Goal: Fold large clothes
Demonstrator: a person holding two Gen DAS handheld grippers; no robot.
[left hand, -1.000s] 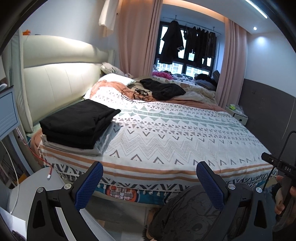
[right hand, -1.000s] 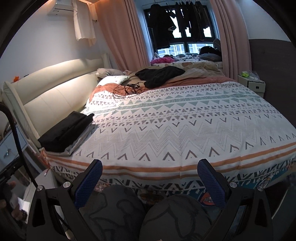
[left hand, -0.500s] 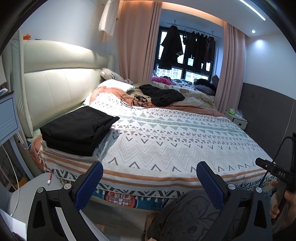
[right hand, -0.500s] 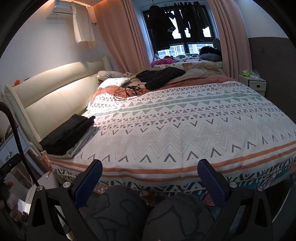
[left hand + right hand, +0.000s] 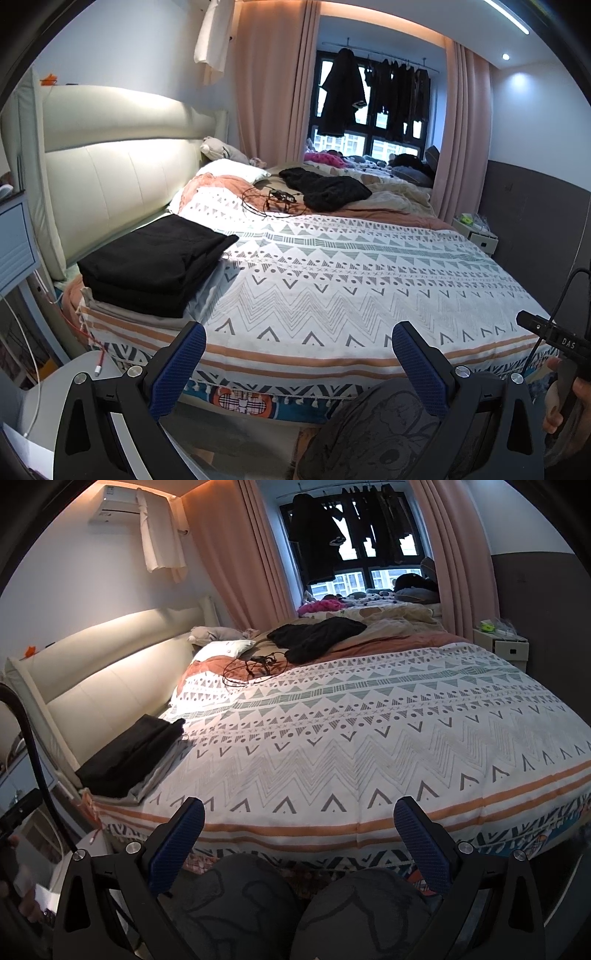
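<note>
A stack of folded black clothes [image 5: 155, 264] [image 5: 129, 755] lies on the bed's near left corner, by the headboard. A crumpled black garment [image 5: 327, 188] [image 5: 317, 635] lies unfolded at the far side of the bed. My left gripper [image 5: 297, 345] is open and holds nothing, hanging in front of the bed's near edge. My right gripper [image 5: 299, 825] is open as well, empty, at the same edge. The patterned bedspread [image 5: 351, 280] [image 5: 369, 734] stretches flat between the two piles.
Tangled black cables [image 5: 271, 201] [image 5: 255, 666] lie near a white pillow [image 5: 231, 170]. A padded headboard [image 5: 110, 184] runs along the left. A white nightstand [image 5: 500, 644] stands at the right. The person's knees [image 5: 295, 908] sit below the grippers. Dark clothes hang at the window [image 5: 369, 96].
Both grippers have tilted or risen slightly, so the bed sits a little lower in each view. Neither gripper's opening has changed and no clothes have moved.
</note>
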